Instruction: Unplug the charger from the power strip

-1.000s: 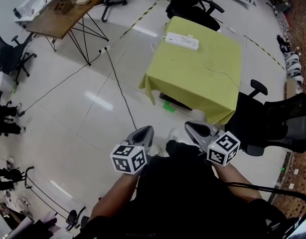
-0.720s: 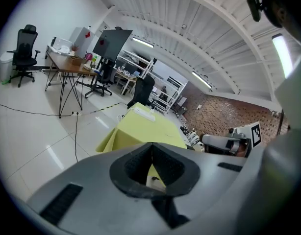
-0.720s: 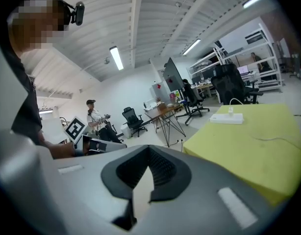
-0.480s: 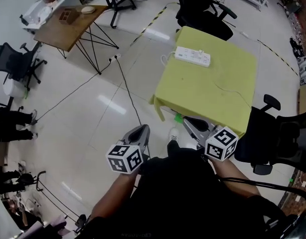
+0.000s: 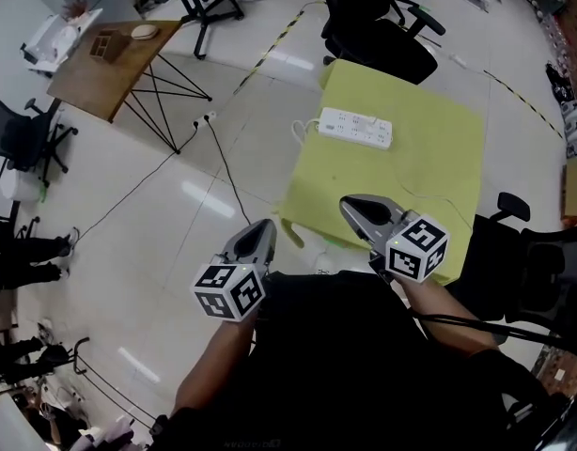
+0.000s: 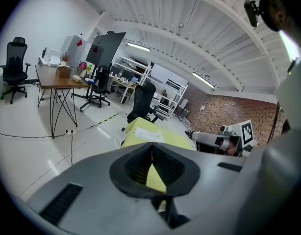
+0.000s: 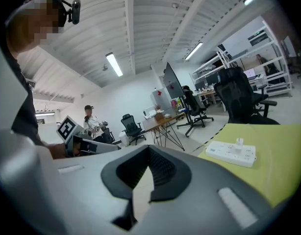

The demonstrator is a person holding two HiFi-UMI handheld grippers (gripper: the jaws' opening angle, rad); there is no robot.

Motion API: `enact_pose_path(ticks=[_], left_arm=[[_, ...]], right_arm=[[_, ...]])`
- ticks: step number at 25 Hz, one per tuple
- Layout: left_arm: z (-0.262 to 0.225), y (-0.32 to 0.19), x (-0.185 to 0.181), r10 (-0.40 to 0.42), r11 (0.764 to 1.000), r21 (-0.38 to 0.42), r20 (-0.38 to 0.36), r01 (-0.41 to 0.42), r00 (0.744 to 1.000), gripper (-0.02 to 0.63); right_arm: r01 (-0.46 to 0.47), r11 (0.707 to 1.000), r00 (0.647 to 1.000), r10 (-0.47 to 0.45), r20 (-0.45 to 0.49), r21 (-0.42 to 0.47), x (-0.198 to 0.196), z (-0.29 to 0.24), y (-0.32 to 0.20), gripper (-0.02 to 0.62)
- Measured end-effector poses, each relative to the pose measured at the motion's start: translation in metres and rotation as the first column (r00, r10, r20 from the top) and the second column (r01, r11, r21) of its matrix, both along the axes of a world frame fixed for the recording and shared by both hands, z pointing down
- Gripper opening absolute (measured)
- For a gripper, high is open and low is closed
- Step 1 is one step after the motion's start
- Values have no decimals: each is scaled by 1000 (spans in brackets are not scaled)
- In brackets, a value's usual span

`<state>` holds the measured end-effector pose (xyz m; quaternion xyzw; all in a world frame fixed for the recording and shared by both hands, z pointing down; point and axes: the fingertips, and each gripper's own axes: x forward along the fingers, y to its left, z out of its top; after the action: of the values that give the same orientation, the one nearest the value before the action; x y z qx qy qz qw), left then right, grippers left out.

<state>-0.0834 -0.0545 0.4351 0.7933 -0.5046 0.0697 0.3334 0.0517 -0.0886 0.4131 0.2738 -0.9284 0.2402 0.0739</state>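
A white power strip [image 5: 356,128] lies at the far side of a table under a yellow-green cloth [image 5: 411,181]; its cord loops off the left end. In the right gripper view the power strip [image 7: 231,153] carries a small white charger [image 7: 238,141] plugged in upright. My right gripper [image 5: 349,202] is shut and empty, its tip over the table's near edge, well short of the strip. My left gripper [image 5: 261,225] is shut with nothing in it and hangs over the floor left of the table. Both pairs of jaws meet at their tips in the left gripper view [image 6: 151,148] and the right gripper view [image 7: 149,151].
Black office chairs stand behind the table [image 5: 378,36] and at its right [image 5: 542,261]. A wooden desk [image 5: 105,59] stands far left, with a floor socket and cable [image 5: 209,118] near it. Yellow-black tape [image 5: 270,45] marks the floor. A person [image 7: 91,122] stands in the background.
Both grippers have moved forward towards the yellow table. The right one now reaches over its near edge, and the table sits closer in the head view.
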Motion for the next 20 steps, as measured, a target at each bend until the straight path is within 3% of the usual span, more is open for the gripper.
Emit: enact_pose_path(ticks=[6, 12, 16, 20], left_arm=[[3, -33, 5, 34, 999, -29, 25, -34, 999, 8], [5, -76, 13, 133, 990, -46, 35, -131, 991, 8], [24, -105, 23, 246, 966, -86, 22, -243, 969, 8], [32, -148, 24, 365, 927, -100, 14, -361, 931, 8]], right_arm=[[-15, 1000, 1000, 15, 10, -19, 6, 5, -32, 2], [-131, 989, 991, 133, 20, -67, 24, 21, -60, 2], [-246, 965, 969, 247, 2, -92, 39, 39, -79, 3], [-383, 914, 923, 383, -25, -134, 46, 54, -98, 2]])
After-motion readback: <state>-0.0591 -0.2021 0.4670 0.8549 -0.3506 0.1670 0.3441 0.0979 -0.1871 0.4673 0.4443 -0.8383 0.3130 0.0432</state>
